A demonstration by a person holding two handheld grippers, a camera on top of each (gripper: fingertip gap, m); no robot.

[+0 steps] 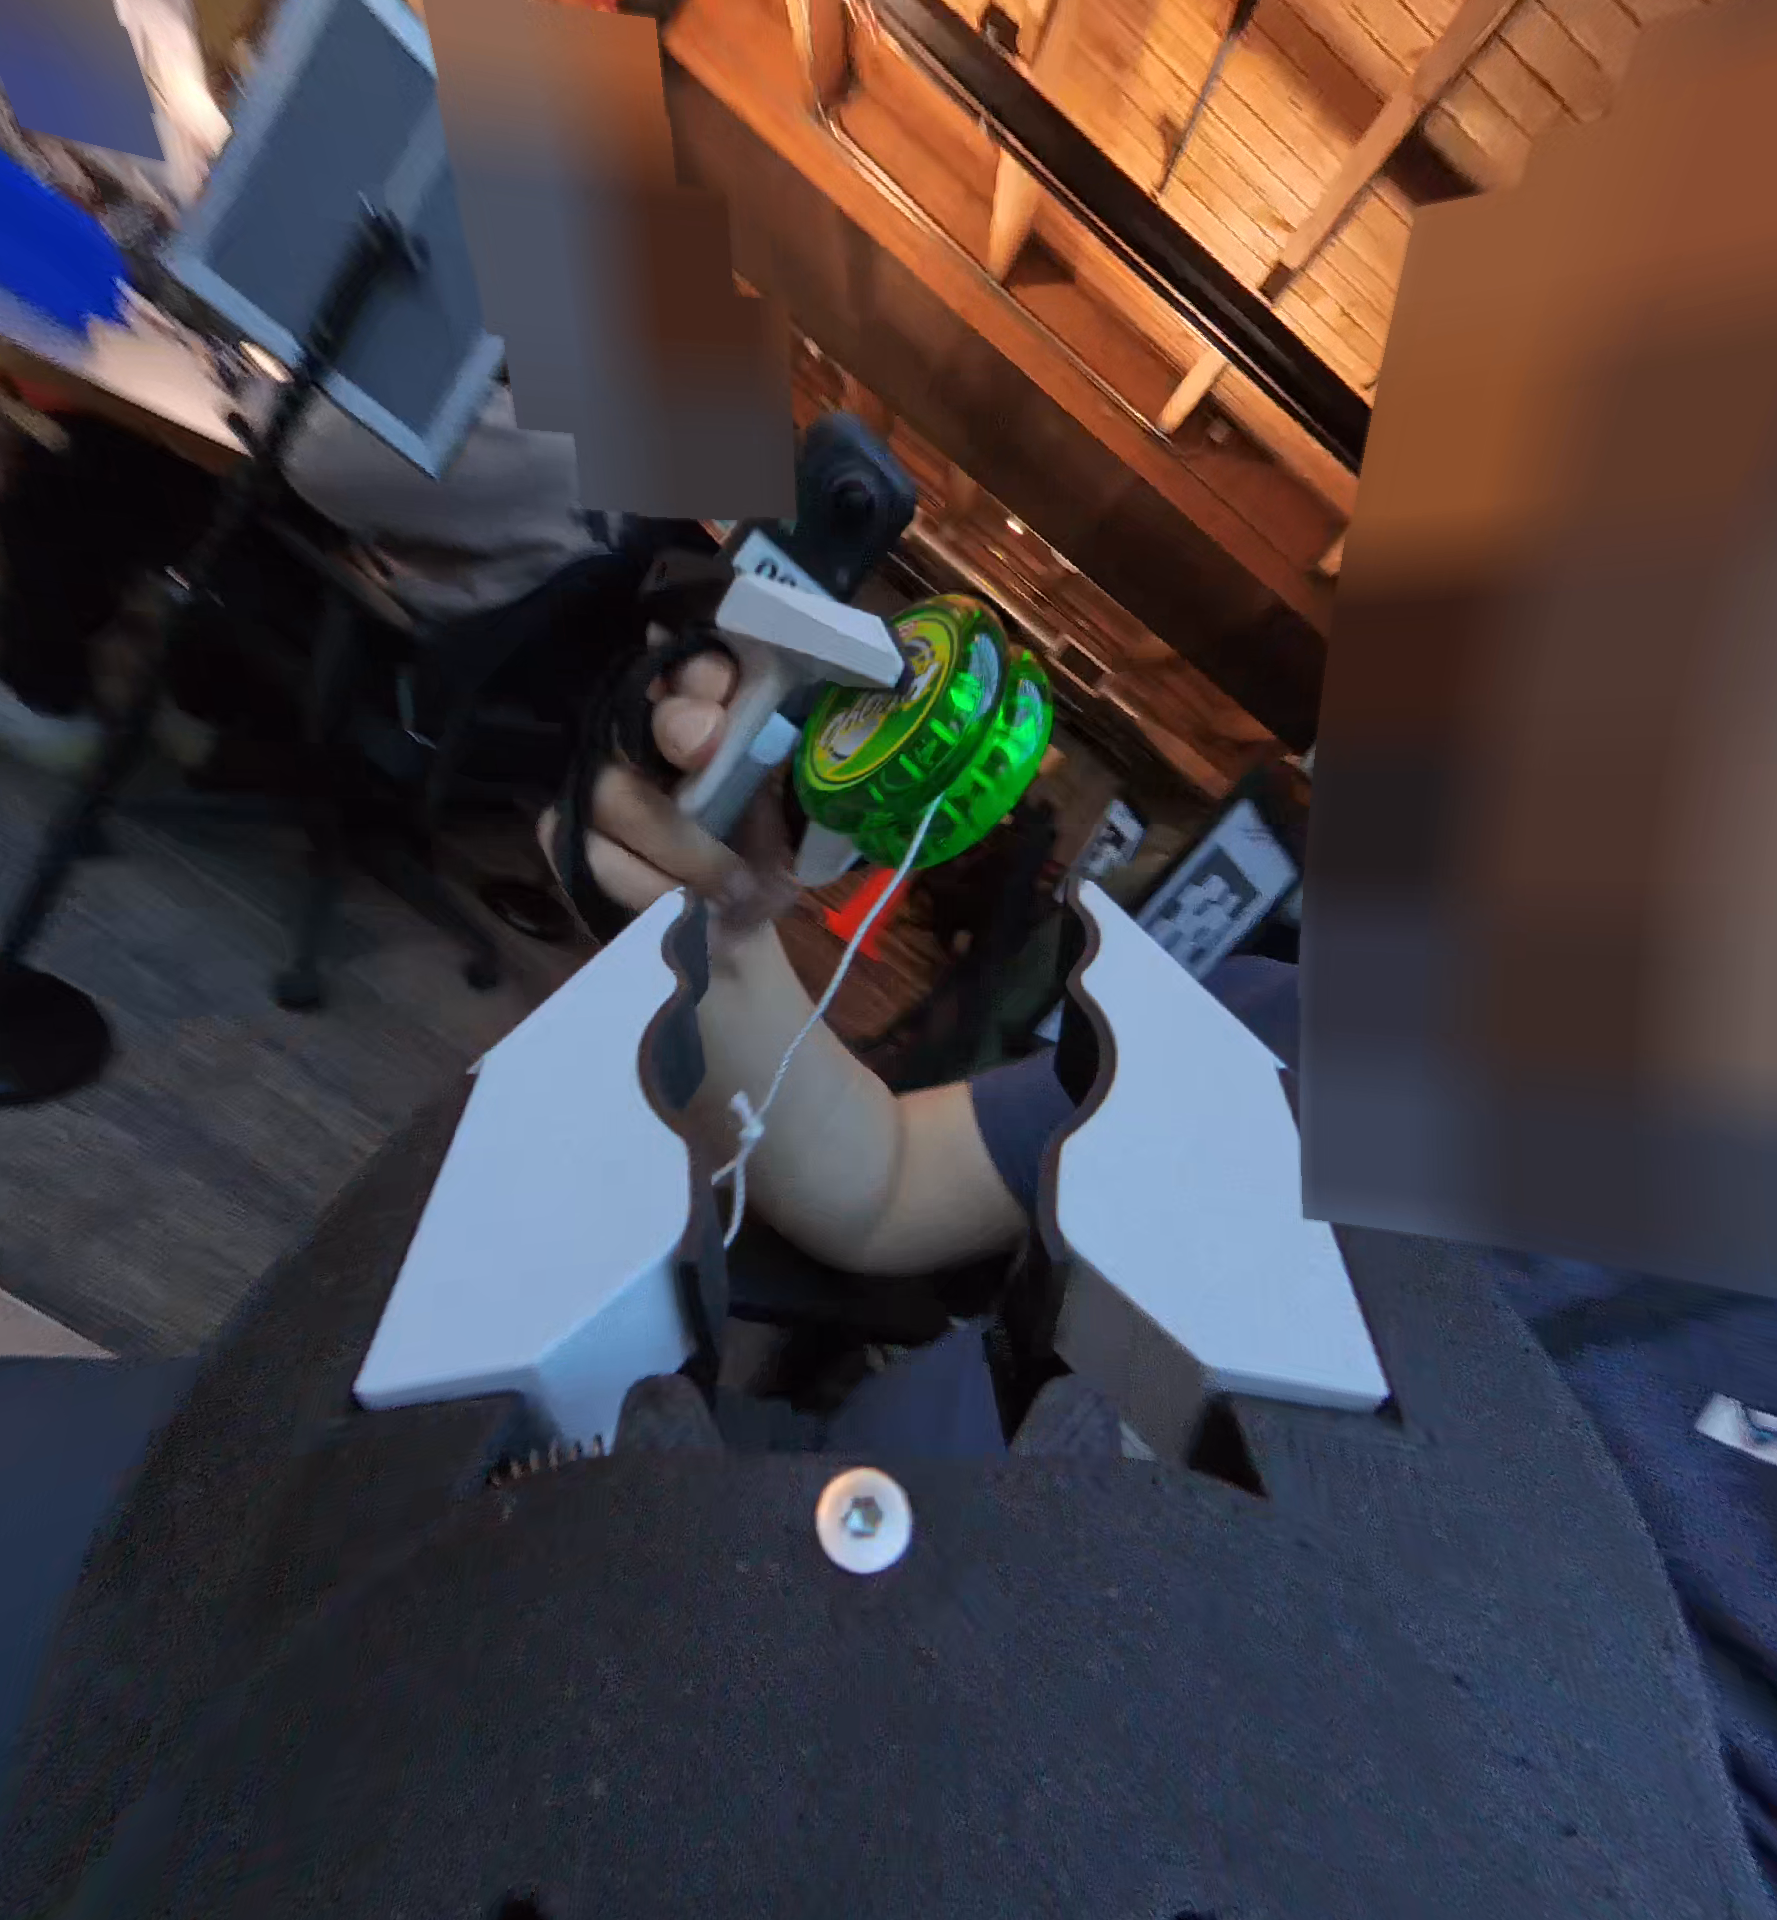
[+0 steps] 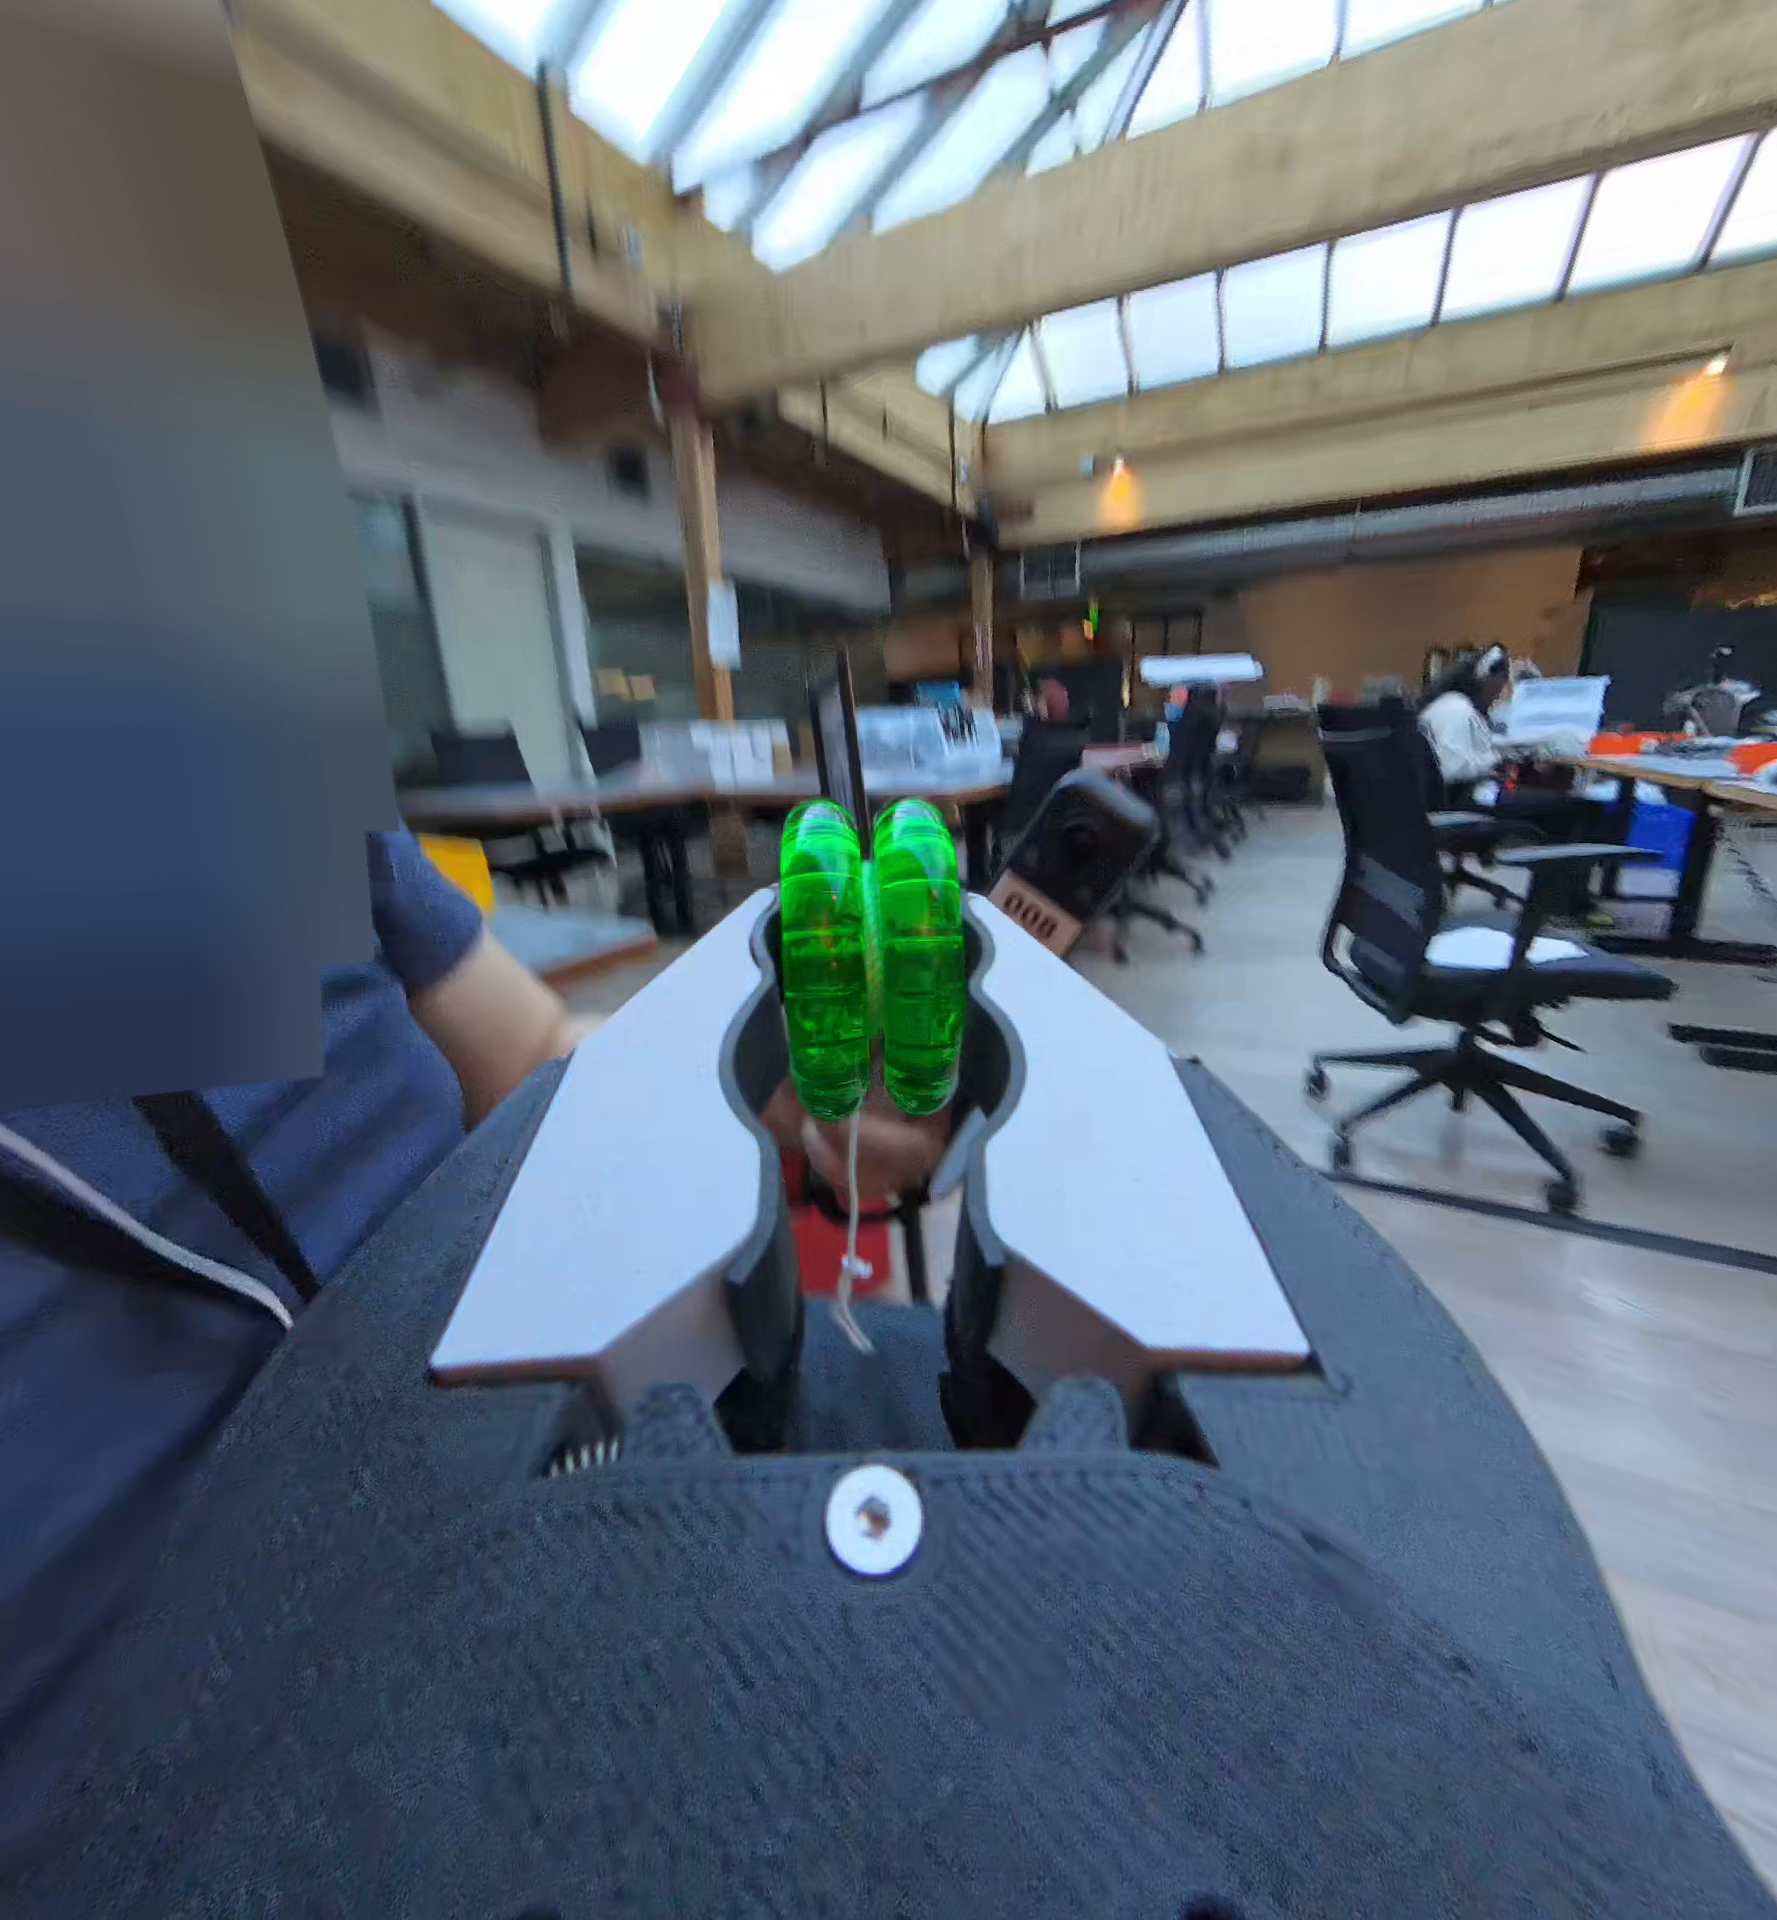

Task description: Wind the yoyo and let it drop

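Observation:
A clear green yoyo (image 2: 871,961) stands edge-on between the fingers of my right gripper (image 2: 868,935), which is shut on its two sides. Its white string (image 2: 853,1195) hangs loose below, with a knot near the free end. In the left wrist view, the right gripper (image 1: 856,767) holds the yoyo (image 1: 925,732) up in the air. The string (image 1: 811,1023) drops from it to between the fingers of my left gripper (image 1: 881,914). The left gripper is open wide and empty, just below the yoyo. The string's end dangles close to the left finger (image 1: 551,1174).
The person's bare forearm (image 1: 863,1143) and hand lie between the two grippers. Black office chairs (image 2: 1466,935) and long desks (image 2: 1694,774) fill the room to the right, where a person (image 2: 1455,727) sits. A black round stand base (image 1: 1,1029) is on the floor at left. My hands' fingertips stand some 5 centimeters from each other.

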